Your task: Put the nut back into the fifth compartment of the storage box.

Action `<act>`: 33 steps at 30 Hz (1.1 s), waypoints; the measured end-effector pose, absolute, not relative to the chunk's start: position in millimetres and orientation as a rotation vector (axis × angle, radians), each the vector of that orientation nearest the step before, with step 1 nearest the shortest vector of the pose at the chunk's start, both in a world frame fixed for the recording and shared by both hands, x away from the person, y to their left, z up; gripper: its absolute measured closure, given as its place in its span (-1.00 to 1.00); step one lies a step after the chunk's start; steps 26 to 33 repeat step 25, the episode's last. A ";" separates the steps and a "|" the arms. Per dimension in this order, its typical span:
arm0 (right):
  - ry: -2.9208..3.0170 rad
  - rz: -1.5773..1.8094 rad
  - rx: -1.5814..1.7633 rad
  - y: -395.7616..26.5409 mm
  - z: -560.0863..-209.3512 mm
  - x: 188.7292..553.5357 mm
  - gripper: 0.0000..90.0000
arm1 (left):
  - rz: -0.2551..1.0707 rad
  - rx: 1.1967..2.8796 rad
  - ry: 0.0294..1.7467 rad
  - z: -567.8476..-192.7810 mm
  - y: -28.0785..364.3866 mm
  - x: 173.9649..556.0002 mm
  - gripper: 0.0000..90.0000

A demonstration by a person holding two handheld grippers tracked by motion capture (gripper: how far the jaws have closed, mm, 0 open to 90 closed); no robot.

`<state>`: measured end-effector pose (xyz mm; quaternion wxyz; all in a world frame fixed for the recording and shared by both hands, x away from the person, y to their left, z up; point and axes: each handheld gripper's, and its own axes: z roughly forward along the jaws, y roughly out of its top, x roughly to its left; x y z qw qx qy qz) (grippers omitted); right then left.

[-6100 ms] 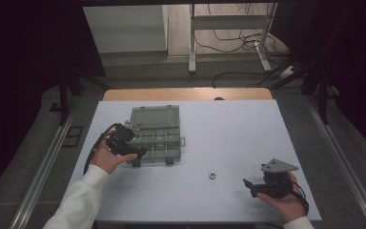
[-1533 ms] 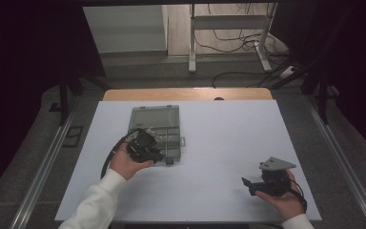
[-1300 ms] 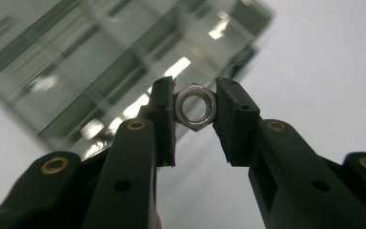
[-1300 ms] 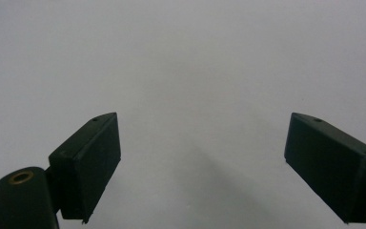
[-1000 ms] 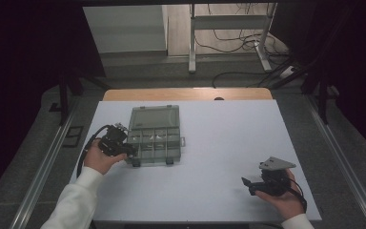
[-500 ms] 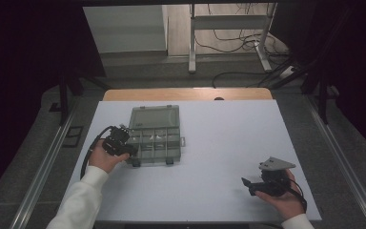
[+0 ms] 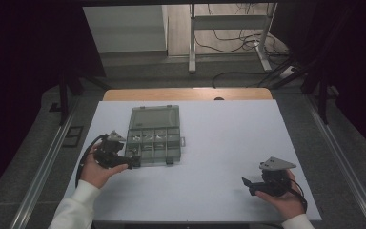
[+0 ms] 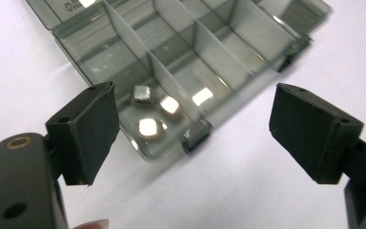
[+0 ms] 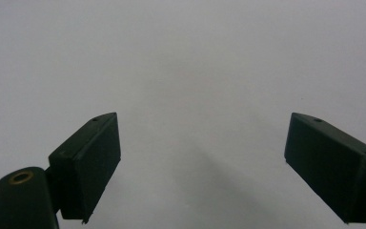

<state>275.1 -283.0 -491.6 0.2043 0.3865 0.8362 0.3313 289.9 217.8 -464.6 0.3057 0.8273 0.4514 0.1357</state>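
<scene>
A smoky clear compartment box (image 7: 153,134) lies open on the white table (image 7: 209,143), lid folded back. My left gripper (image 7: 128,161) sits at its near left corner, open, jaws wide with nothing between them. Through the left gripper view, the box (image 8: 181,52) shows its dividers, and three metal nuts (image 8: 151,112) lie in the corner compartment just beyond the jaws (image 8: 195,131). A black latch (image 8: 196,138) sits on the box's front wall. My right gripper (image 7: 249,183) rests near the table's front right, open over bare table (image 9: 190,95).
A wooden strip (image 7: 186,94) runs along the table's far edge. Metal rails flank the table on both sides. A frame with cables (image 7: 228,28) stands on the floor beyond. Wide bare table lies between box and right gripper.
The loose nut seen on the table earlier is gone from there. My left gripper swung from the box's front to its left, then settled at the near left corner. Right gripper stayed put.
</scene>
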 end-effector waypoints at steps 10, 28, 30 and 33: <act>2.317 0.932 1.085 -285.2 -489.7 276.0 -0.73 | 0.381 2.140 1.163 -477.3 225.8 250.1 -0.70; 2.306 0.961 1.097 -288.8 -489.5 277.6 -0.74 | 0.374 2.147 1.156 -485.3 224.5 235.6 -0.72; 2.306 0.961 1.097 -288.8 -489.5 277.6 -0.74 | 0.374 2.147 1.156 -485.3 224.5 235.6 -0.72; 2.306 0.961 1.097 -288.8 -489.5 277.6 -0.74 | 0.374 2.147 1.156 -485.3 224.5 235.6 -0.72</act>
